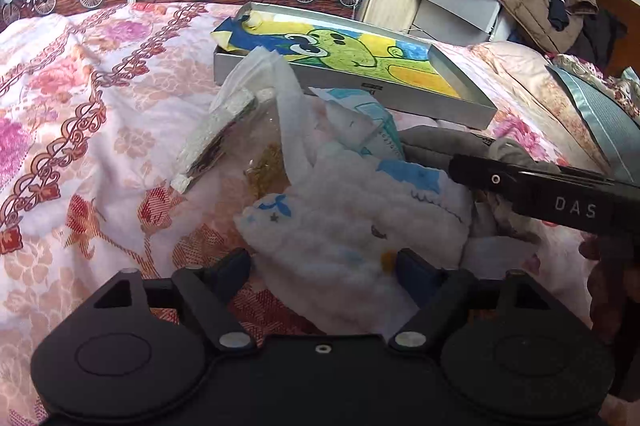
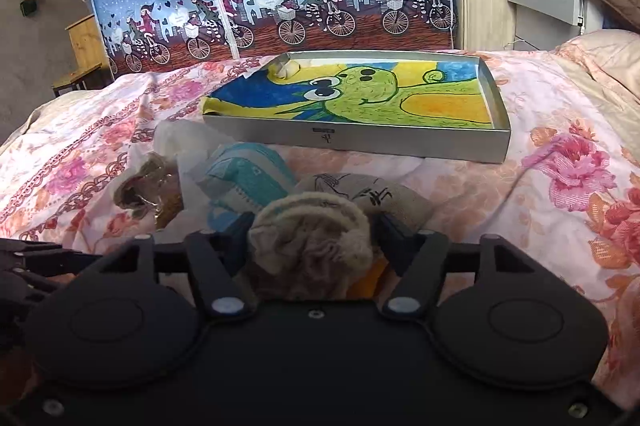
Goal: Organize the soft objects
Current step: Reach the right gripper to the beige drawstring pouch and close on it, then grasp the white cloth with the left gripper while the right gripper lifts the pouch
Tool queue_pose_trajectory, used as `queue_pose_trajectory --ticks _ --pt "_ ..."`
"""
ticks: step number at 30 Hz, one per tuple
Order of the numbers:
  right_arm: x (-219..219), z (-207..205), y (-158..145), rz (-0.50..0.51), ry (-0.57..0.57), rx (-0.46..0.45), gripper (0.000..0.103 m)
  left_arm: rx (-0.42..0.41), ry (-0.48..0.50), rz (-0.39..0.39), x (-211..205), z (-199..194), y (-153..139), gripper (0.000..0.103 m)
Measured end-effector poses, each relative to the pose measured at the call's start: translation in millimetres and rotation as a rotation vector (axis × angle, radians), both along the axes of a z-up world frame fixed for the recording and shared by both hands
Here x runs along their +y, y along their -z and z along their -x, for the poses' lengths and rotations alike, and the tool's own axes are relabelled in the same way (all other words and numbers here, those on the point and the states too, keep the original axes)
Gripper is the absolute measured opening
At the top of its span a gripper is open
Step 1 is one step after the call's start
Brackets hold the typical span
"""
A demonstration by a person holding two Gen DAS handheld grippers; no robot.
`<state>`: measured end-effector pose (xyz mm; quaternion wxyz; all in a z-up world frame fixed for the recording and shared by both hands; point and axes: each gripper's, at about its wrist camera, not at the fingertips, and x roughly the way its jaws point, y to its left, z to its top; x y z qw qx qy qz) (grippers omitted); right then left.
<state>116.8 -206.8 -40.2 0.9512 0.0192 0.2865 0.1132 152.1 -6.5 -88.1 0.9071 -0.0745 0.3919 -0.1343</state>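
Two soft items are flanked by part-open jaws: a fluffy white printed cloth [image 1: 352, 226] before the left gripper [image 1: 324, 266], a beige woolly sock bundle [image 2: 310, 238] pinched in the right gripper [image 2: 310, 230], a shallow grey tray [image 2: 404, 143] lying beyond.

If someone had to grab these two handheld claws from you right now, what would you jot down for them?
Left gripper: jaws around the white fluffy sock, grip not certain.
Right gripper: closed on the beige rolled sock.
The other soft things, a teal-patterned sock and a grey printed sock, lie heaped on the floral bedspread before the grey tray.
Done: the tray holds only a cartoon picture and one small pale bundle.
Left: move the heap into the tray.
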Motion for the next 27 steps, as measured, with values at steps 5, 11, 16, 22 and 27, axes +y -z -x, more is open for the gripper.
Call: queue_pose_trajectory --ticks 5,11,16,22,27 --pt "1 1 0 -0.022 -0.008 0.016 0.049 -0.005 0.027 0.007 0 2 -1 0.058" --pt "-7 10 -2 -0.048 -0.012 0.037 0.045 -0.018 0.103 -0.019 -10 9 1 0.044" --pt "-11 13 -1 -0.064 -0.003 0.041 0.040 -0.012 0.139 -0.023 -13 10 4 0.018" --pt "-12 18 -8 -0.059 -0.005 0.006 0.037 -0.068 0.112 -0.018 -11 18 -5 0.008" --pt "-8 24 -16 -0.024 -0.019 -0.033 0.036 -0.153 0.110 -0.131 -18 35 -19 0.008"
